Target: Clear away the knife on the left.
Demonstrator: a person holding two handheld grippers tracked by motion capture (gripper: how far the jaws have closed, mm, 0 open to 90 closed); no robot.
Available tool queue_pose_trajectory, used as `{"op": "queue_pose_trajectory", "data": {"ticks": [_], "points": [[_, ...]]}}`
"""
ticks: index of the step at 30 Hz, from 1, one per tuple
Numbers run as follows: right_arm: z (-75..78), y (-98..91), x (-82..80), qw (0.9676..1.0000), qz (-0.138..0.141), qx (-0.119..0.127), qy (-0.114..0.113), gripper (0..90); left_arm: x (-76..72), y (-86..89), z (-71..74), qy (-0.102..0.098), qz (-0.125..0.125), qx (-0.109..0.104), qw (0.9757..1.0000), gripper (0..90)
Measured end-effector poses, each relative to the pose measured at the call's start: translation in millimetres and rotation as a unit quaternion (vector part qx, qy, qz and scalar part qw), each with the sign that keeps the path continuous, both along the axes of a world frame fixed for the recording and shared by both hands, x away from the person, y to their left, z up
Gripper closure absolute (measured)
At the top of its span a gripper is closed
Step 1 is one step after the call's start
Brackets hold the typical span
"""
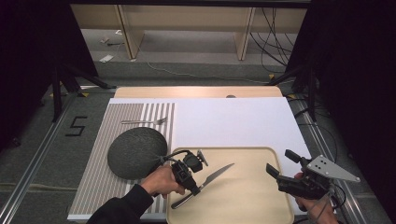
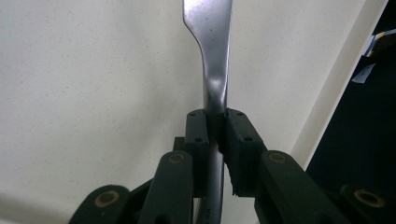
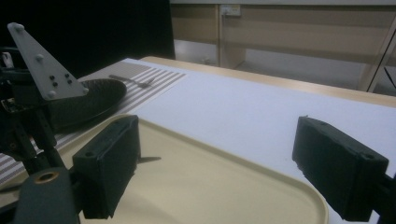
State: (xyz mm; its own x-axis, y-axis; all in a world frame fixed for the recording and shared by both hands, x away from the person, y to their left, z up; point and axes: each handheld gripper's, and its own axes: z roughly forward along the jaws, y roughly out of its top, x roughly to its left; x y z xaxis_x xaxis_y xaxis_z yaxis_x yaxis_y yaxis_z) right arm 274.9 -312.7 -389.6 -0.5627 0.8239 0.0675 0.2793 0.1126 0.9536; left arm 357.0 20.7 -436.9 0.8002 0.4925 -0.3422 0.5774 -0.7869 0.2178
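At the upper left of the high view a fork (image 1: pixel 145 122) lay on the striped mat (image 1: pixel 100 154) above a dark plate (image 1: pixel 135 151). At lower centre our left tongs (image 1: pixel 194 187) clamped the knife (image 1: pixel 212 176) by its handle, over the tray (image 1: pixel 247 196). We judged we were placing it; next, lower and release. At lower right, our right tongs (image 1: pixel 279 164) gaped wide, holding nothing.
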Motion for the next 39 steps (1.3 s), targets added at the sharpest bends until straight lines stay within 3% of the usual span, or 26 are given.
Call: {"op": "queue_pose_trajectory", "data": {"ticks": [9, 14, 20, 23, 29, 39], "points": [[0.0, 0.1, 0.1, 1.0000, 0.001, -0.001, -0.001, 16.2, 2.3, -3.8, -14.6, 0.017, 0.020, 0.017, 0.9995, 79.8], [-0.2, 0.0, 0.2, 1.0000, 0.001, -0.001, 0.000, 16.3, 1.4, -5.4, -19.4, 0.008, 0.020, 0.037, 0.9991, 79.5], [-0.2, 0.2, 0.1, 1.0000, 0.001, -0.001, 0.000, 16.3, 2.3, -3.6, -19.8, 0.010, 0.024, 0.028, 0.9993, 77.2], [-0.1, 0.0, 0.1, 1.0000, 0.001, -0.001, 0.000, 16.3, 2.4, -1.3, -13.7, 0.008, 0.025, 0.005, 0.9996, 62.3], [-0.4, 0.4, 0.4, 1.0000, 0.001, -0.001, -0.001, 16.3, -8.5, 4.4, 1.6, -0.058, 0.015, -0.022, 0.9979, 41.2], [-0.4, 0.7, 0.2, 1.0000, 0.001, -0.001, -0.002, 16.3, -13.6, 14.4, 8.3, -0.108, 0.024, -0.056, 0.9923, 33.5]]}}
